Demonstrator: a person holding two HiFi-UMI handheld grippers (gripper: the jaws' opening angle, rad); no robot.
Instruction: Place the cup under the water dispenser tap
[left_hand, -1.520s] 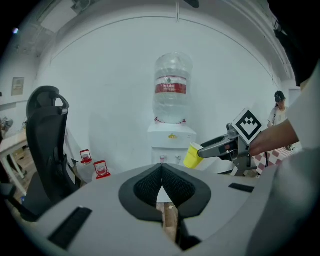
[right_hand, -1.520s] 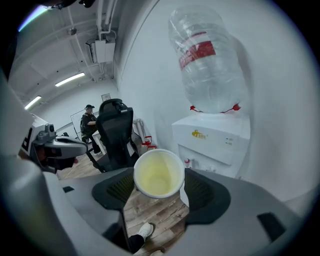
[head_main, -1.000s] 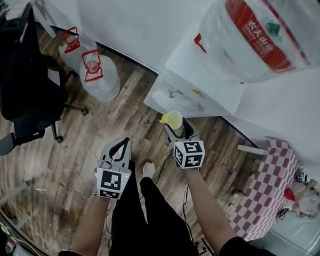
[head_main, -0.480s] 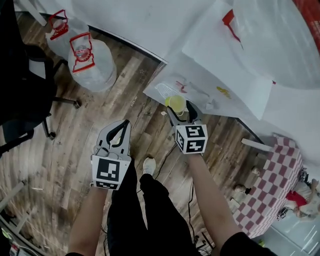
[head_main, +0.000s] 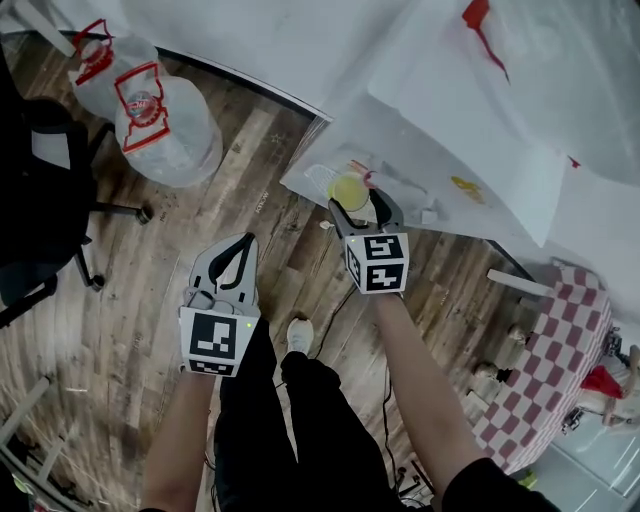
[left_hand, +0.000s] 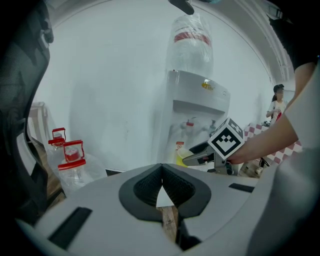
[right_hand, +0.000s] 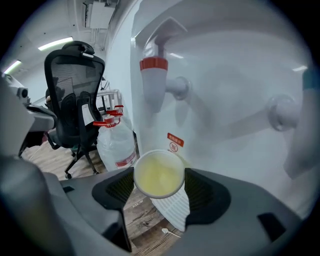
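Note:
A pale yellow paper cup (head_main: 348, 190) sits upright between the jaws of my right gripper (head_main: 357, 201), which is shut on it. In the right gripper view the cup (right_hand: 159, 174) hangs just below and slightly right of the red tap (right_hand: 154, 82) of the white water dispenser (head_main: 440, 150), above the ribbed drip tray (right_hand: 176, 209). A second, pale tap (right_hand: 282, 112) is further right. My left gripper (head_main: 243, 246) is held back over the wooden floor, shut and empty. From the left gripper view, the cup (left_hand: 182, 153) shows in front of the dispenser (left_hand: 195, 115).
Two large water jugs with red caps (head_main: 150, 120) stand on the floor left of the dispenser. A black office chair (head_main: 40, 190) is at far left. A table with a red checked cloth (head_main: 560, 370) is at right. A big water bottle (left_hand: 192, 42) tops the dispenser.
My right gripper has carried the cup forward into the dispenser's recess, closer beneath the red tap. The left gripper has stayed low over the floor, still shut.

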